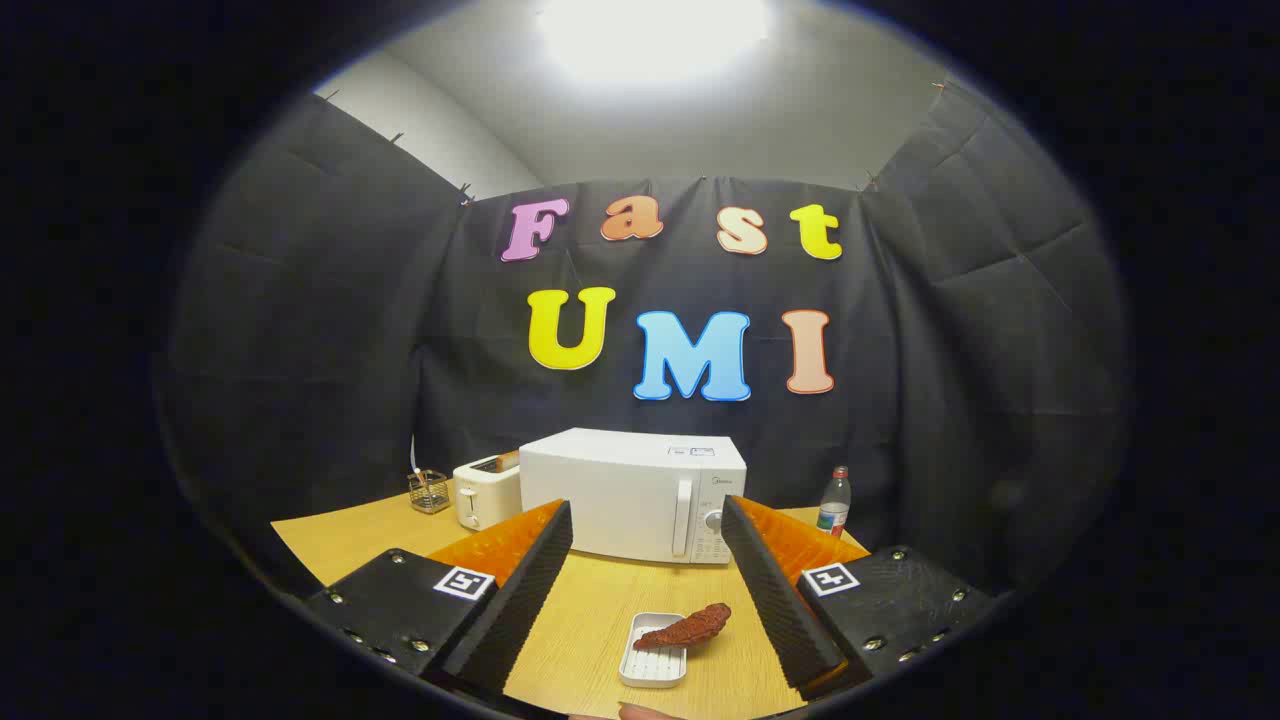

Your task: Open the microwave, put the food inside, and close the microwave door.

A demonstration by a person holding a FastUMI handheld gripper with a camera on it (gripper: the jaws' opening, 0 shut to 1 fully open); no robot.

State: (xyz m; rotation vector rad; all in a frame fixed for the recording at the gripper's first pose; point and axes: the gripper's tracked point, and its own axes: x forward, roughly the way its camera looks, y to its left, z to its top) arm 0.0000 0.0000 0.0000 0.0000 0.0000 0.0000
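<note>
White and boxy, the microwave (632, 495) stands at the far side of the wooden desk (590, 610), its door shut, with the vertical handle and control panel on its right end. Just left of it, touching or nearly so, sits a pale toaster (487, 492) with something brown poking out of its top slot. Farther left, near the far left corner of the desk, is a small wire basket (428, 491). On the right of the microwave, a little apart from it, a clear bottle (834, 502) with a red cap stands upright.

Near the front of the desk lies a small white tray (653, 664). A reddish-brown piece of food (686, 628) rests across the tray's far right corner, tilted, with its far end hanging past the rim over the desk.

The tool (647, 575) is held above the near part of the desk with its fingers spread wide and nothing between them pressing on either one. The tray and the food lie in the gap between the fingers, nearer the right finger, clear of both. The microwave is beyond the fingertips, well apart from the tray.

Dark cloth forms the booth wall behind the appliances, and a bright ceiling light (655, 35) glows overhead.
</note>
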